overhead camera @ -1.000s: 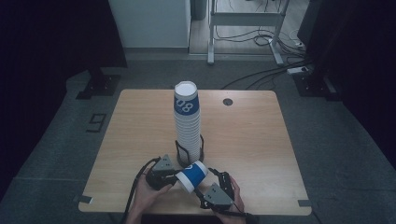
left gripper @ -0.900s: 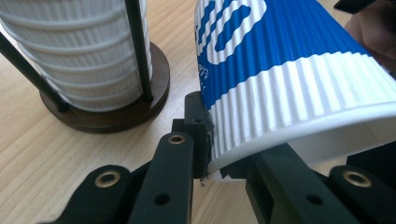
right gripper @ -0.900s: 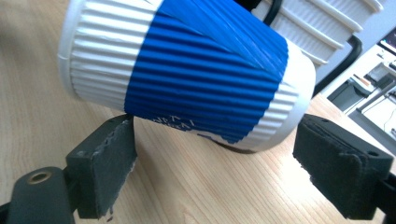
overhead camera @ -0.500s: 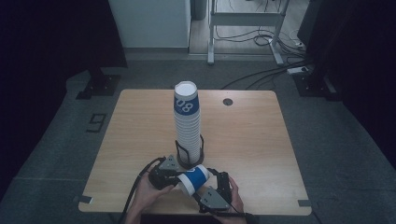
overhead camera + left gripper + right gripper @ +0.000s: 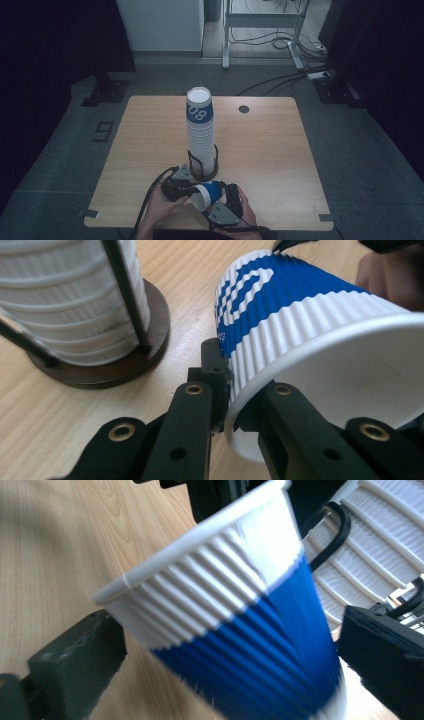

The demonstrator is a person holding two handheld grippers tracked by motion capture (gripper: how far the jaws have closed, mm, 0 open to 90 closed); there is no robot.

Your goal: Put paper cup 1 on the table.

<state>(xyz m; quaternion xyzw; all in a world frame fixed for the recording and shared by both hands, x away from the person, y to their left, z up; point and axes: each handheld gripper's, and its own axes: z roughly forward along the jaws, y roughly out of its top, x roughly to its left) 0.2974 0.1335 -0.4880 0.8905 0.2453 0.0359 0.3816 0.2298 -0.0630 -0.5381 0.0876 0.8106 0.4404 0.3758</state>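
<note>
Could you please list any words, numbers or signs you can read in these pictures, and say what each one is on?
"08": white figures on the blue band of the top cup of the stack.
"9": a dark figure on the floor mat left of the table.
White print on the held cup: cropped, not readable.

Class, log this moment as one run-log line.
left gripper: shut on cup rim | right gripper: just opened, around cup body | cup stack: upright in holder
</note>
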